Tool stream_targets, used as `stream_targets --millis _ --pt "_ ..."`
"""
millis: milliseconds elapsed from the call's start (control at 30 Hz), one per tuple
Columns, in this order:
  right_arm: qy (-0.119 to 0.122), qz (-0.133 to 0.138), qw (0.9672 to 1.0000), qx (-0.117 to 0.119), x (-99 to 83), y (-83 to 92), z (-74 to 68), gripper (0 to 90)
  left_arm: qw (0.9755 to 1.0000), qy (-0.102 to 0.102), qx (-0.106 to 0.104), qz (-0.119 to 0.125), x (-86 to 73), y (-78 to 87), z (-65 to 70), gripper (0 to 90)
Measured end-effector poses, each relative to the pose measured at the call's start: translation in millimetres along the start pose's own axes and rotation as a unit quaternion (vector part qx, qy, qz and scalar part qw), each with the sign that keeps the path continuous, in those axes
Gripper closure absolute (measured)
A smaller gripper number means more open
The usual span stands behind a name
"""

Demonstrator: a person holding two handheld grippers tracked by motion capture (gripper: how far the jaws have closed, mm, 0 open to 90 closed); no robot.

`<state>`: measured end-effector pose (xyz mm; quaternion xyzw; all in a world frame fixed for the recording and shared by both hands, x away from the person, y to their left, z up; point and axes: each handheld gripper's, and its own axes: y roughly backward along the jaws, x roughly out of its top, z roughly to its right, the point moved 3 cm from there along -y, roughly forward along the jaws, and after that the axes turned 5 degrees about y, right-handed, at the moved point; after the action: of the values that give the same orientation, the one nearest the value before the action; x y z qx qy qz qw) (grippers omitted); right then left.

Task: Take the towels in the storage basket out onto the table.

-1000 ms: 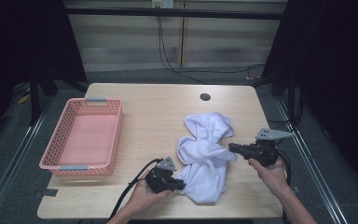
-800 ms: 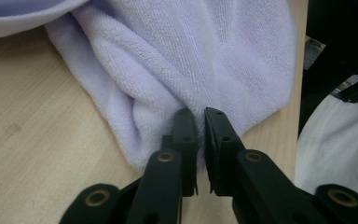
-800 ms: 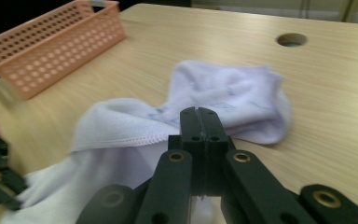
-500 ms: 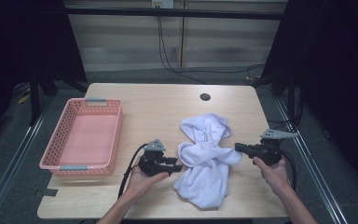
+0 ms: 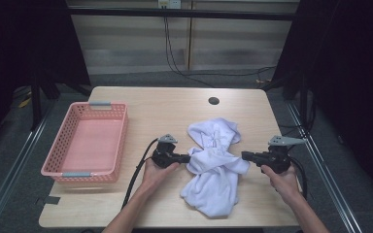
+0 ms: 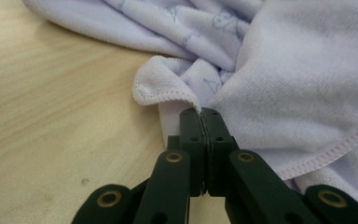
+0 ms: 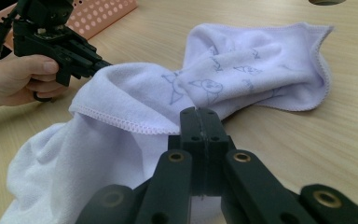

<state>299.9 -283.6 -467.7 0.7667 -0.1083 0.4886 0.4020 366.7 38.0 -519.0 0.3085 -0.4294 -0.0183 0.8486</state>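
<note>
A: Towel [image 5: 214, 167] lies crumpled toward the tabletop's right front. Why both grippers on it?
B: Left gripper [image 5: 187, 158] has just clamped a hem fold; right gripper [image 5: 245, 156] pinches the opposite edge. Probably to spread it before folding. Basket [image 5: 60, 153] waits at the left edge.
</note>
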Motion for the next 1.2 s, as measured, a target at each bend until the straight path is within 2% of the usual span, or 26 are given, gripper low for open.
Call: stream_targets --millis 33,67,100,167,200,233,267,333,367,400,467,500,533,567,633,667,700,733,800,833,900,1033,1100,1133,1167,1200 --pt "-0.001 0.001 1.0 -0.001 1.2 0.7 -0.2 90.0 1.0 0.0 0.0 0.007 2.2 4.0 0.9 89.1" --pt "0.002 0.006 1.0 -0.004 4.8 3.0 0.7 90.0 0.9994 0.003 0.004 0.034 10.8 19.3 5.0 89.2" --pt "0.002 0.006 1.0 -0.004 4.8 3.0 0.7 90.0 0.9994 0.003 0.004 0.034 10.8 19.3 5.0 89.2" --pt "0.002 0.014 0.9999 -0.009 10.7 7.3 2.7 90.0 0.9984 -0.004 0.008 0.056 22.6 39.1 11.3 89.2" --pt "0.005 0.027 0.9995 -0.013 18.9 12.2 4.3 90.0 0.9974 -0.018 0.011 0.068 34.5 57.7 19.5 89.2" --pt "0.005 0.027 0.9995 -0.013 18.9 12.2 4.3 90.0 0.9974 -0.018 0.011 0.068 34.5 57.7 19.5 89.2" --pt "0.006 0.032 0.9993 -0.015 22.4 14.1 4.5 90.0 0.9951 -0.034 0.015 0.092 47.1 76.9 29.9 89.2" --pt "0.012 0.05 0.9984 -0.022 37.2 21.0 4.9 90.0 0.9926 -0.036 0.013 0.115 56.8 93.4 37.8 89.2" --pt "0.014 0.057 0.998 -0.024 42.4 23.6 4.8 90.0 0.9902 -0.042 0.021 0.131 62.1 104.0 44.1 89.2" --pt "0.018 0.065 0.9974 -0.026 49.4 27.7 4.8 90.0 0.9885 -0.054 0.027 0.139 66.3 113.8 49.7 89.2" --pt "0.025 0.086 0.9955 -0.03 62.6 36.5 4.5 90.0 0.9858 -0.062 0.028 0.154 72.3 130.8 61.2 89.2" --pt "0.028 0.095 0.9945 -0.035 68.2 40.5 4.6 90.0 0.9849 -0.068 0.029 0.157 73.7 136.3 66.5 89.1" --pt "0.028 0.103 0.9937 -0.035 72.7 44.0 4.4 90.0 0.985 -0.074 0.04 0.151 72.3 140.0 72.2 89.1" --pt "0.028 0.11 0.9931 -0.031 75.8 46.0 3.8 90.0 0.9855 -0.082 0.039 0.143 69.3 139.5 75.4 88.9" --pt "0.032 0.104 0.9937 -0.029 73.6 44.6 1.5 90.0 0.9876 -0.076 0.035 0.133 60.6 134.6 75.6 88.5" --pt "0.036 0.081 0.9955 -0.033 62.9 38.8 -0.3 90.0 0.9892 -0.062 0.028 0.13 54.2 130.0 72.7 84.4" --pt "0.036 0.081 0.9955 -0.033 62.9 38.8 -0.3 90.0 0.9908 -0.055 0.018 0.123 47.0 124.8 68.1 84.4" --pt "0.035 0.069 0.9964 -0.033 55.6 36.2 0.1 90.0 0.9916 -0.048 0.015 0.119 38.0 118.3 61.6 81.4" --pt "0.022 0.045 0.9982 -0.033 32.8 32.4 2.1 90.0 0.9936 -0.036 0.001 0.107 27.3 111.5 52.7 71.3" --pt "0.022 0.045 0.9982 -0.033 32.8 32.4 2.1 90.0 0.9935 -0.032 0.001 0.109 22.8 110.3 48.8 71.3" --pt "0.016 0.033 0.9989 -0.029 18.3 32.3 1.3 90.0 0.9927 -0.021 -0.001 0.119 18.1 113.4 40.9 67.2" --pt "0.015 0.011 0.9994 -0.03 0.8 32.9 -2.0 90.0 0.9918 -0.007 0.013 0.127 18.4 122.0 29.3 63.6" --pt "0.012 0.006 0.9995 -0.028 -5.5 33.2 -2.1 90.0 0.9897 -0.001 0.032 0.139 18.7 125.9 22.6 61.7" --pt "0.008 0.002 0.9996 -0.027 -9.1 32.8 -2.1 90.0 0.9893 0.004 0.033 0.142 18.8 125.2 20.9 60.1" --pt "0.008 -0.001 0.9996 -0.026 -11.0 32.6 -1.9 90.0 0.99 0.009 0.034 0.137 17.8 123.0 18.7 58.6" --pt "0.007 -0.004 0.9996 -0.026 -13.1 32.0 -1.6 90.0 0.9918 0.011 0.03 0.123 16.4 120.0 17.2 56.9"
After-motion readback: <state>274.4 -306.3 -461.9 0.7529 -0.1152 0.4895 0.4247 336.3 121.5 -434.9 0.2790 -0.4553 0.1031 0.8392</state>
